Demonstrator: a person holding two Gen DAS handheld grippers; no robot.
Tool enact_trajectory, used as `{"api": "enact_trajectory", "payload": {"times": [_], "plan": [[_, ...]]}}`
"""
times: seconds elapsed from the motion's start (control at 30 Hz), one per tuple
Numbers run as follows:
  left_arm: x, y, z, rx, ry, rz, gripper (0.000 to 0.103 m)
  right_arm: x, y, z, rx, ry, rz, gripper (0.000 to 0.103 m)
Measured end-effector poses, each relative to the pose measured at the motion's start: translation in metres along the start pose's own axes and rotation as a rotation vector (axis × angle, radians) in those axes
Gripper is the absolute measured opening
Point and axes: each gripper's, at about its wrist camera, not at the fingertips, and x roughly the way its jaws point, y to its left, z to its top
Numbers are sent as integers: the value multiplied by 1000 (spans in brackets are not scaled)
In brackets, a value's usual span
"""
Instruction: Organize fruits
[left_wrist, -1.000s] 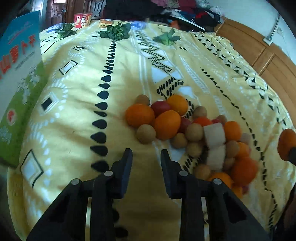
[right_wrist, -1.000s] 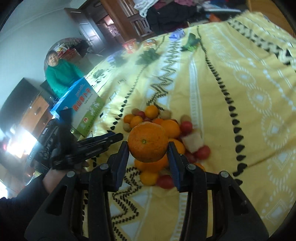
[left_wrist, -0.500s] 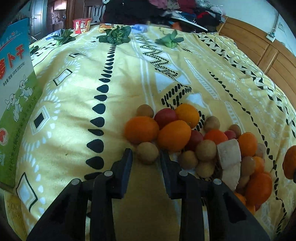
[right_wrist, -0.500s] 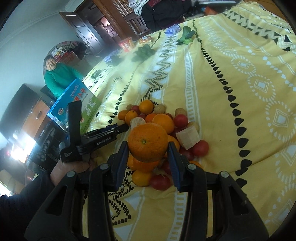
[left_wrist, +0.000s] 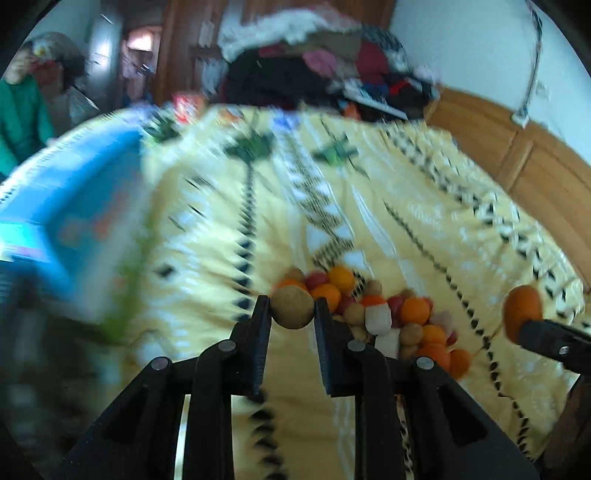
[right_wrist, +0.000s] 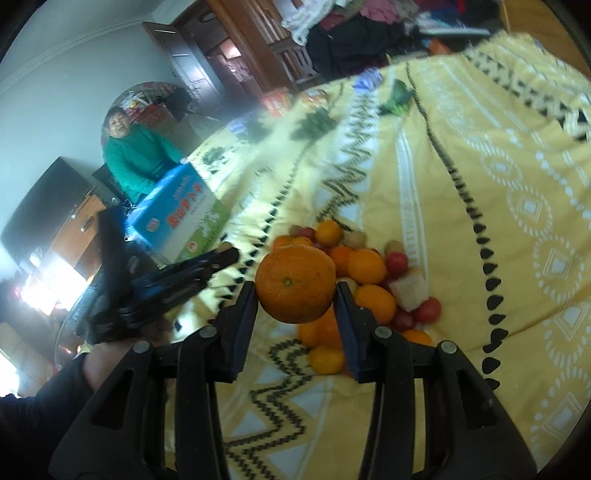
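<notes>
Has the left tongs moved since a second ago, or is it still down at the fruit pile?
Yes. The left tongs now grips a small brown fruit and has lifted up and back from the fruit pile, which sits smaller and farther off on the yellow bedspread.

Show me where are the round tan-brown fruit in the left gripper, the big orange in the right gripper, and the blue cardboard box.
round tan-brown fruit (left_wrist: 292, 307), left wrist view, front face.
big orange (right_wrist: 295, 283), right wrist view, near stem dimple.
blue cardboard box (right_wrist: 176, 206), right wrist view, printed side.

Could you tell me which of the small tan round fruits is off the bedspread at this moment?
The tan fruit clamped in the left gripper, raised above the pile. The other tan ones lie among the oranges and red fruits on the yellow bedspread.
</notes>
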Motion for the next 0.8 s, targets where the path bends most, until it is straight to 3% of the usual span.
{"api": "enact_trajectory", "payload": {"times": [0.23,0.47,0.63,0.8], "plan": [[-143,57,11,-45,-179,145,23,-8,102,14,-171,-17,87,43],[-260,151,-18,-182,-275,359,23,15,238,10,-374,18,205,43],[-308,215,-43,-293,-300,467,23,44,333,-10,-521,87,263,43],[-325,261,-71,-368,-282,504,23,75,403,-32,-638,135,268,43]]}}
